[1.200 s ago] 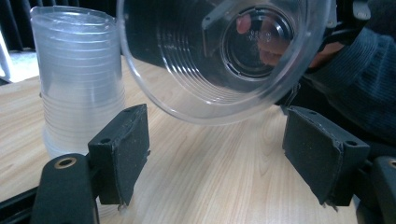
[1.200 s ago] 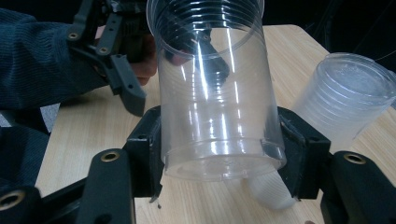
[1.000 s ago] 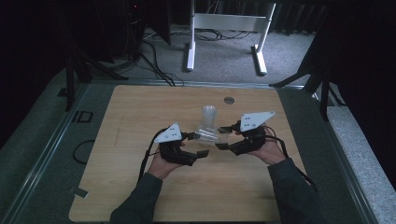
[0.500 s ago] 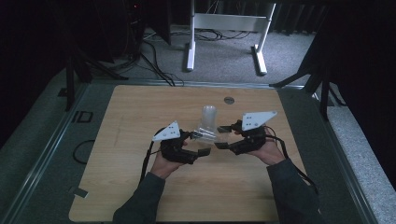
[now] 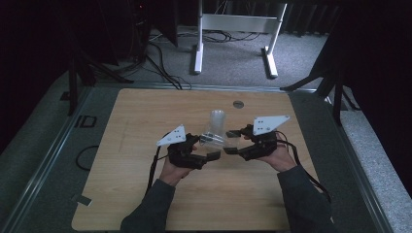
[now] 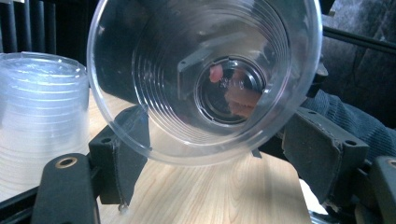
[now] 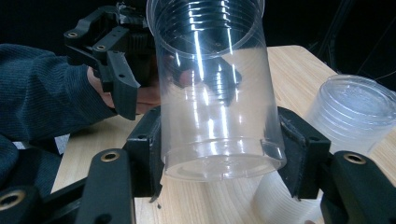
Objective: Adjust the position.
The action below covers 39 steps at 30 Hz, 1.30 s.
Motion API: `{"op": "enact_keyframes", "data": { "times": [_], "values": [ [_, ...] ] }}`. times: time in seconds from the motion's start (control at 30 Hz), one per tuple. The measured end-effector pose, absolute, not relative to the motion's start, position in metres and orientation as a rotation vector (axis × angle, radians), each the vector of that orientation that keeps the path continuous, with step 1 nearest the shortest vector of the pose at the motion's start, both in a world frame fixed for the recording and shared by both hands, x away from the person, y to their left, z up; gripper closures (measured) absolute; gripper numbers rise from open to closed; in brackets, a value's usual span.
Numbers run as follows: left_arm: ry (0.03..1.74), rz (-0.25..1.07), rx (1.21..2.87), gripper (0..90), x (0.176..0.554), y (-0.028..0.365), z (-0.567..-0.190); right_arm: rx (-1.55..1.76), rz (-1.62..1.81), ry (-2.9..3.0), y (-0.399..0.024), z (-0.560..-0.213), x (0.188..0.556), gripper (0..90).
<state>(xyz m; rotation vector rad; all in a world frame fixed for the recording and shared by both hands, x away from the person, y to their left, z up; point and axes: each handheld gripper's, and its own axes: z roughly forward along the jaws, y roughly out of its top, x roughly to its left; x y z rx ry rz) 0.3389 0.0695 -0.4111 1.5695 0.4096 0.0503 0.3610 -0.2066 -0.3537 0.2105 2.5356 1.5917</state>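
A clear plastic cup point(image 5: 214, 140) lies level above the wooden table point(image 5: 145, 194), held between the two grippers. My right gripper point(image 7: 219, 158) is shut on the cup's point(image 7: 212, 93) base end, with a pad pressed to each side. The cup's open mouth point(image 6: 205, 79) faces my left gripper point(image 6: 215, 158), whose jaws sit low on either side of the rim. In the right gripper view a gap shows between a left gripper finger point(image 7: 119, 88) and the cup wall. In the high view the left gripper point(image 5: 210, 147) and right gripper point(image 5: 229, 141) meet at mid-table.
A stack of clear cups point(image 5: 217, 119) stands upright just behind the grippers, also seen as the stack point(image 6: 42, 116) and the stack point(image 7: 355, 112). A small round metal disc point(image 5: 237, 104) is set in the tabletop farther back. White frame legs point(image 5: 197, 48) and cables lie on the floor beyond.
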Motion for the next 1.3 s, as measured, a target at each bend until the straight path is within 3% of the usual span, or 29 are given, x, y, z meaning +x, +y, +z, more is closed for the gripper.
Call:
{"op": "enact_keyframes", "data": {
  "times": [1.3],
  "values": [
    [0.423, 0.060, 1.516, 23.6, 0.3405, 0.0626, -0.4086, 0.189, 1.608, 2.517, -0.2058, -0.3600, 0.3597, 41.1]
  ]
}}
